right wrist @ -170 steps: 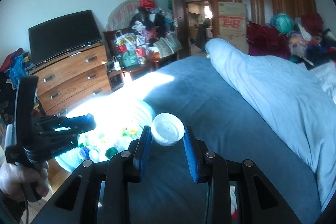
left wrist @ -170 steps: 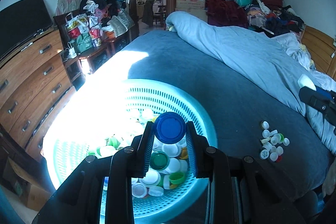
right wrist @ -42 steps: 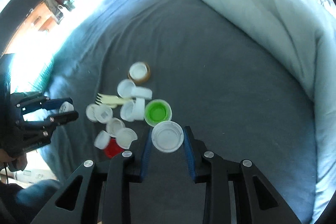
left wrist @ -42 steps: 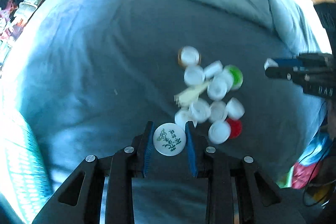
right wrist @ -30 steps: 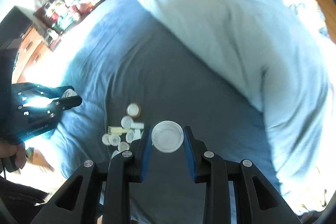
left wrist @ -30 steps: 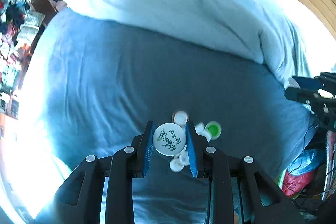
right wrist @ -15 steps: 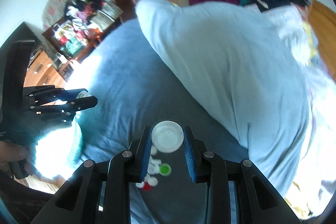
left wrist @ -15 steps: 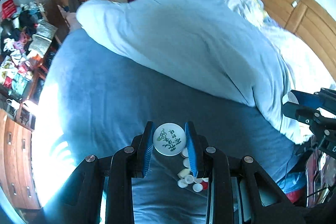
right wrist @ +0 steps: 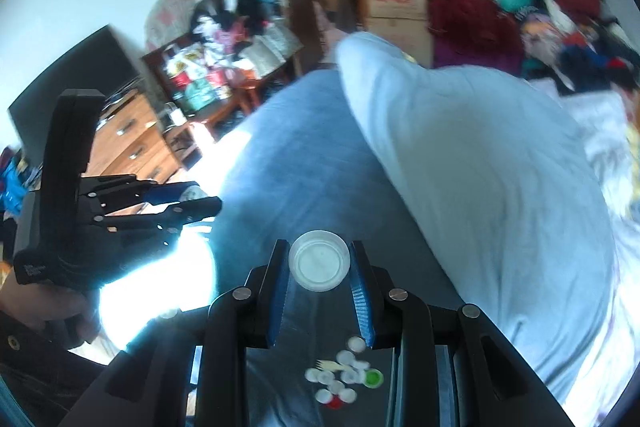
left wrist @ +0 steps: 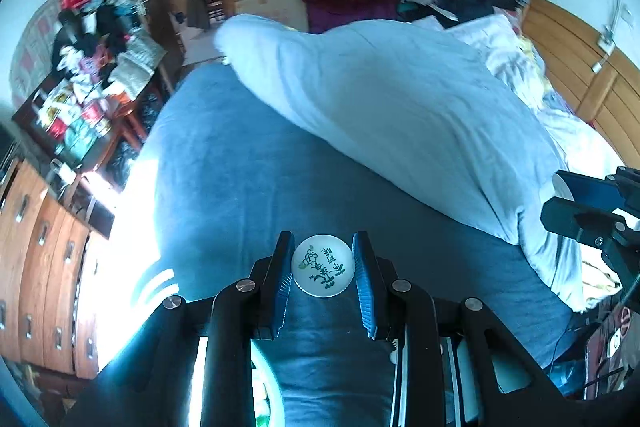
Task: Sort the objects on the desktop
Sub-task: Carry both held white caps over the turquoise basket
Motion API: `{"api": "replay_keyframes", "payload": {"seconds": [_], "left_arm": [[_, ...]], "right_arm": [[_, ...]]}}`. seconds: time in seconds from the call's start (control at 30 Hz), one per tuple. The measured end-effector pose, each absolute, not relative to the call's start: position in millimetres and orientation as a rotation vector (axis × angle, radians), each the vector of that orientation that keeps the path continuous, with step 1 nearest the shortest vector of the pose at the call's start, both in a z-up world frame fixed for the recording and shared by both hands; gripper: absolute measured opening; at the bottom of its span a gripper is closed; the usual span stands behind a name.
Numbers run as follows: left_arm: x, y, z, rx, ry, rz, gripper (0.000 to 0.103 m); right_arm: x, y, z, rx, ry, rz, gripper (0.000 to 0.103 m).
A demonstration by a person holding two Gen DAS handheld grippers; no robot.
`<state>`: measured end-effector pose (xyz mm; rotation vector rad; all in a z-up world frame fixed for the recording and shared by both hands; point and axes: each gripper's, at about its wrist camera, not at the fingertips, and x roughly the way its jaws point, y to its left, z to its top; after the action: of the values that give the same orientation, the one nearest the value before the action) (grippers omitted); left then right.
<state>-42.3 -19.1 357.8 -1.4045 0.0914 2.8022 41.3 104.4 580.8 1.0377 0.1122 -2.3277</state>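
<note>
Jaws on both grippers clamped. Left gripper (left wrist: 322, 271) pinches a white cap (left wrist: 322, 270) with green print, held above the bed (left wrist: 224, 163). Right gripper (right wrist: 319, 267) pinches a plain white cap (right wrist: 319, 260), hollow side facing the camera. Loose cap pile (right wrist: 345, 379) on the bed far below, seen between the right fingers; small and blurred, count unclear. Basket (left wrist: 269, 391) mostly hidden behind the left gripper body, washed out by sun glare. Right view motion-blurred. Hand (right wrist: 44, 311) on the left gripper partly cut off.
</note>
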Motion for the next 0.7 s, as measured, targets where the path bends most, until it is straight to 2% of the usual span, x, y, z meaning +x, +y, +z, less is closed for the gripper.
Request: {"api": "replay_keyframes", "payload": {"seconds": [0.7], "left_arm": [[29.0,-194.6,336.5,-1.635,-0.207,3.069,0.025]], "right_arm": [[69.3,-124.4,595.5,0.968,0.24,-1.873,0.033]]}}
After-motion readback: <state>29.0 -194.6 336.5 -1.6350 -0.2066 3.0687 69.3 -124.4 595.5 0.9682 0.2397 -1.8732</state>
